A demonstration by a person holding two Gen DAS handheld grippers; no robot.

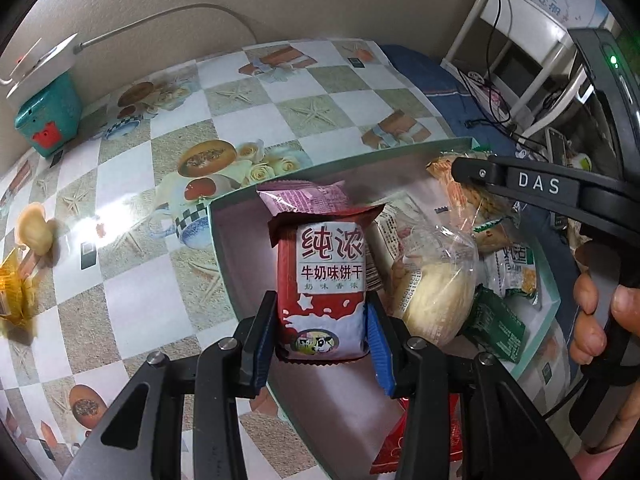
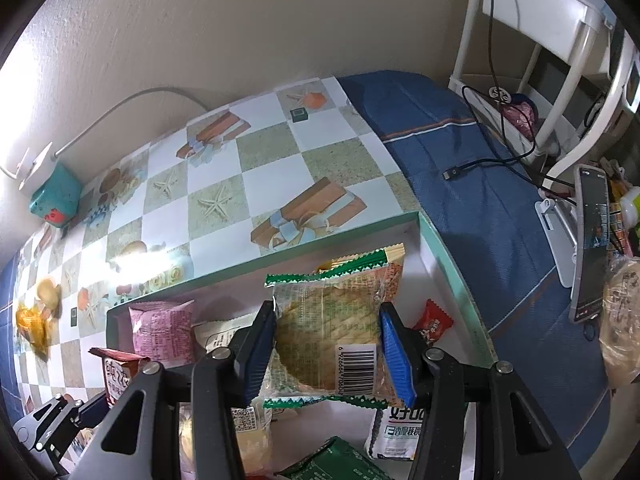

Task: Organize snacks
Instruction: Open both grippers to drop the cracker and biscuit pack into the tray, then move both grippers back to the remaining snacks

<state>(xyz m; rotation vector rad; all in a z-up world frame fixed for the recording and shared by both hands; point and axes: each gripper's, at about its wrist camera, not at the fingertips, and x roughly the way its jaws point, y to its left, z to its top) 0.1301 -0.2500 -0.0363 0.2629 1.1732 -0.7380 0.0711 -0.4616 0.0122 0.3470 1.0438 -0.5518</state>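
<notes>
- Left gripper (image 1: 322,332) pinches a red-and-white milk biscuit packet (image 1: 326,280) by its lower half, holding it upright over the mint-edged box (image 1: 224,240) on the checked tablecloth (image 1: 132,184).
- Right gripper (image 2: 326,346) has a clear, green-trimmed cracker packet (image 2: 328,320) between its blue pads; the left pad touches the wrapper, but whether the right pad presses on it cannot be told.
- Both packets hang above the box's interior, where a pink packet (image 2: 162,330), a small red sweet (image 2: 434,322), a clear-wrapped round bun (image 1: 434,296) and a dark green sachet (image 1: 494,326) already lie.
- Judged from their look, both held packets are light, puffed with air and slick-skinned; the wafers inside are likely brittle, so a hard squeeze risks crumbs.
- The best hold appears to be across the flat body, as now, not on the crimped end seams, which would fold and slip.
- A yellow-wrapped sweet (image 1: 16,292) sits well apart on the cloth, outside the box.
</notes>
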